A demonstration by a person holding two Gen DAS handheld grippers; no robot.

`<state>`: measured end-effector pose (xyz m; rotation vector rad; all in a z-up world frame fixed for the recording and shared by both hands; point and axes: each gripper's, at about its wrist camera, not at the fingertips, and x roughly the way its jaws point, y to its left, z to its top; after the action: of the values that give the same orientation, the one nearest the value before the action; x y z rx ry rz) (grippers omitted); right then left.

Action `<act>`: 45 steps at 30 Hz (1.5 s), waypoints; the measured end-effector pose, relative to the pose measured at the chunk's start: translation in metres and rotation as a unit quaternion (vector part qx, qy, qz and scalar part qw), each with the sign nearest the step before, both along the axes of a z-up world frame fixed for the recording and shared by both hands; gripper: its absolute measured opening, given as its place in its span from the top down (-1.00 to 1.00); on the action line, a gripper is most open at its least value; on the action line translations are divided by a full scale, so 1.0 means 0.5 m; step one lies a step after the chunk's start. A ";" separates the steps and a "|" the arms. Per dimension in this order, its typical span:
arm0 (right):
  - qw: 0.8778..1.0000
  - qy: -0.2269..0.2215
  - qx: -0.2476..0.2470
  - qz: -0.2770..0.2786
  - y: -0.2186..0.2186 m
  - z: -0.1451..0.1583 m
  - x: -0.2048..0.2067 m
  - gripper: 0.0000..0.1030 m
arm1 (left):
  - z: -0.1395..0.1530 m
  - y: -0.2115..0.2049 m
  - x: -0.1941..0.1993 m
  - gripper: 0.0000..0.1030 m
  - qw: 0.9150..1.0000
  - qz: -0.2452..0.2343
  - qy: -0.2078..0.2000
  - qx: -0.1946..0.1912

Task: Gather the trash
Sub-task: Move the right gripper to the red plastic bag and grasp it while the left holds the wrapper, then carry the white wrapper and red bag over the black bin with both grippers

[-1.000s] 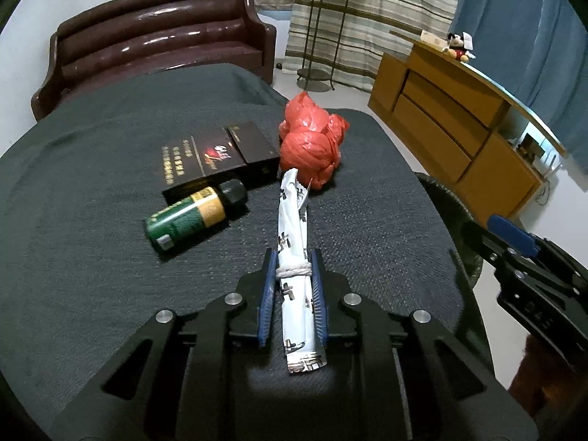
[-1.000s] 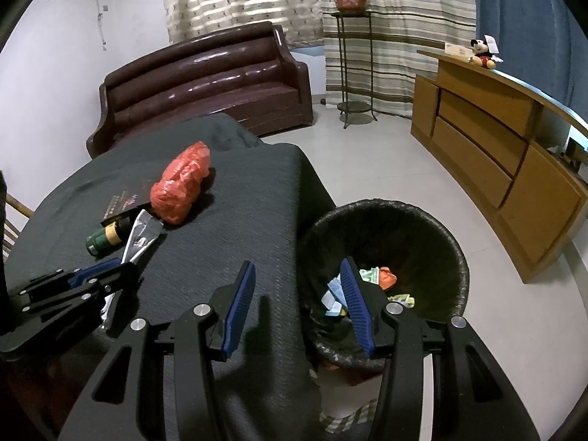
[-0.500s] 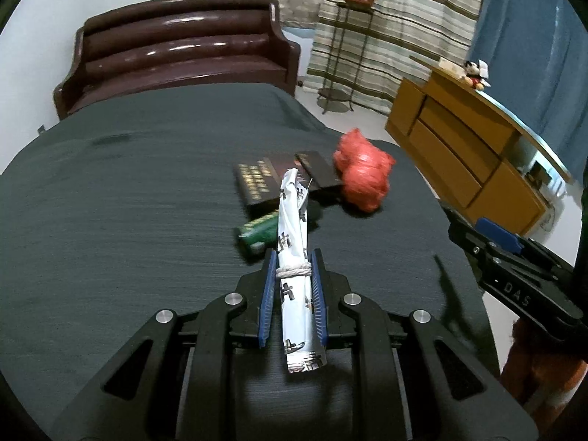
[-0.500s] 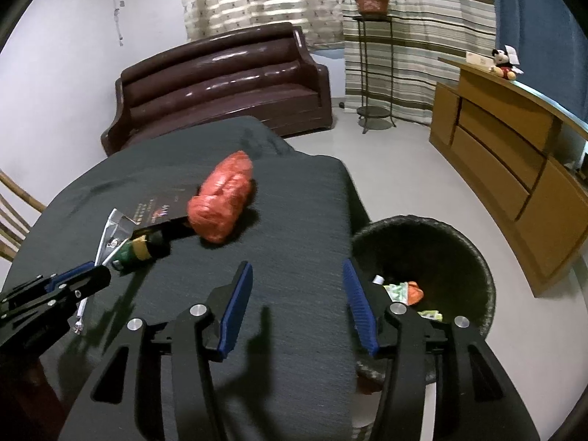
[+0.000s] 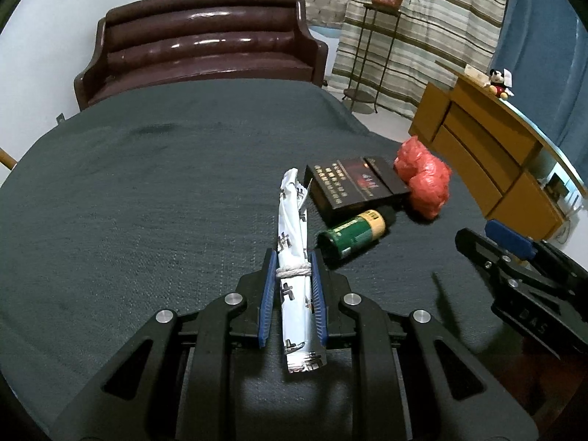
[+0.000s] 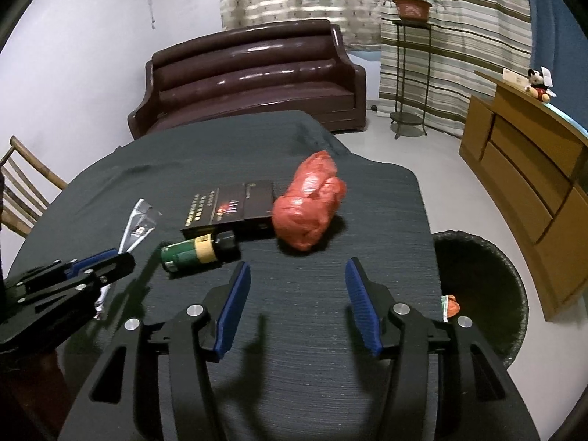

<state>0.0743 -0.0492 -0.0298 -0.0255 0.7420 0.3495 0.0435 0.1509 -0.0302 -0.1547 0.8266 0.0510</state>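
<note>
White printed wrapper [image 5: 292, 253], twisted long and tied with a band, is clamped between the nearly closed blue pads of the left gripper [image 5: 293, 262] in the left wrist view, its tip pointing out over the dark tablecloth [image 5: 147, 202]. Just to its right lie a green can [image 5: 352, 233] on its side, a black box [image 5: 354, 185] touching the can's cap end, and a crumpled red bag [image 5: 424, 180] against the box's far corner. The right gripper [image 5: 514, 253] shows at the right edge.

From the right wrist view, the right gripper [image 6: 297, 275] hangs above the cloth with its jaws apart and nothing between them; they have just been opening. Ahead of it sit the red bag [image 6: 308, 202], the black box [image 6: 231, 207] and the green can [image 6: 194, 253]. The left gripper [image 6: 92, 272] enters at the left with the wrapper [image 6: 137, 224] in it. A black bin [image 6: 485, 286] stands on the floor beside the table's right edge, with scraps inside.
</note>
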 end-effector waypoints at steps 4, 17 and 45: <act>1.000 0.002 -0.005 0.001 0.006 -0.002 -0.001 -0.04 | -0.017 0.006 0.006 0.64 1.000 -0.003 0.012 -0.006; 0.999 -0.022 -0.004 -0.024 0.022 0.027 0.063 -0.26 | -0.017 0.049 0.010 0.64 1.000 0.019 0.009 -0.011; 0.999 0.036 -0.002 -0.024 0.047 -0.014 0.132 0.17 | -0.021 0.094 0.034 0.64 0.999 0.037 0.005 -0.017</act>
<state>0.1405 -0.0259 -0.0369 0.0022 0.8130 0.3037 0.0607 0.1980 -0.0405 -0.2172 0.8314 0.1070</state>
